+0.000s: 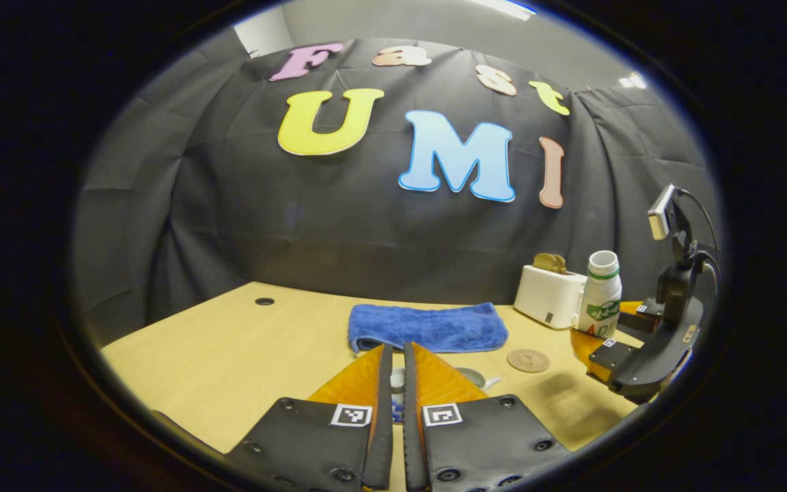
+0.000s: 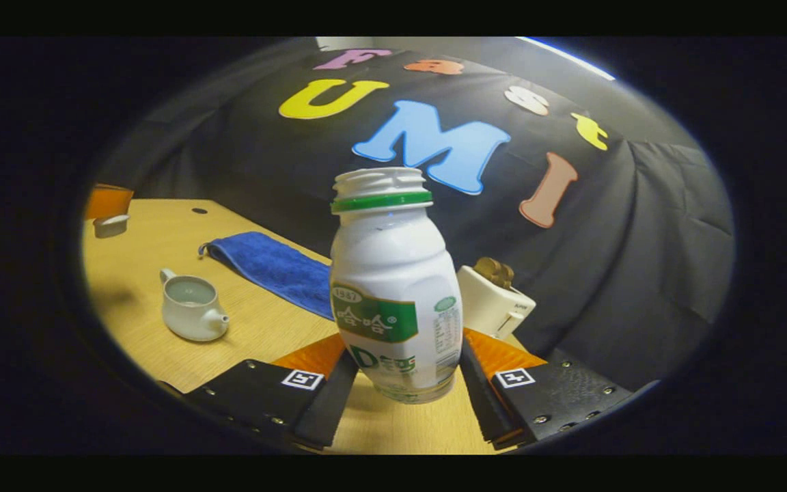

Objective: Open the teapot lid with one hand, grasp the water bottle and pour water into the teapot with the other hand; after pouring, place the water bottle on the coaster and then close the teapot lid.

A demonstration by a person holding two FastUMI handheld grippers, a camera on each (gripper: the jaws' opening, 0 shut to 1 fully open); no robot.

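My right gripper (image 2: 399, 383) clamps the water bottle (image 2: 393, 287), upright and lifted off the table (image 2: 141, 239). My left gripper (image 1: 397, 383), fingers nearly together, holds the lid (image 1: 397, 378). The open teapot (image 2: 192, 309) sits left of the bottle. Step: carrying to pour. Next: move left, tilt over the opening.

Cloth-walled recording booth, wooden table (image 1: 229, 348).

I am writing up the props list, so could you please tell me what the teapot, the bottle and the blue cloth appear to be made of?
The small pale teapot looks like glazed ceramic: smooth, softly glossy. The white bottle with a green band seems to be matt plastic, with a moulded threaded neck. The folded blue cloth looks like microfibre or terry, given its fuzzy nap.
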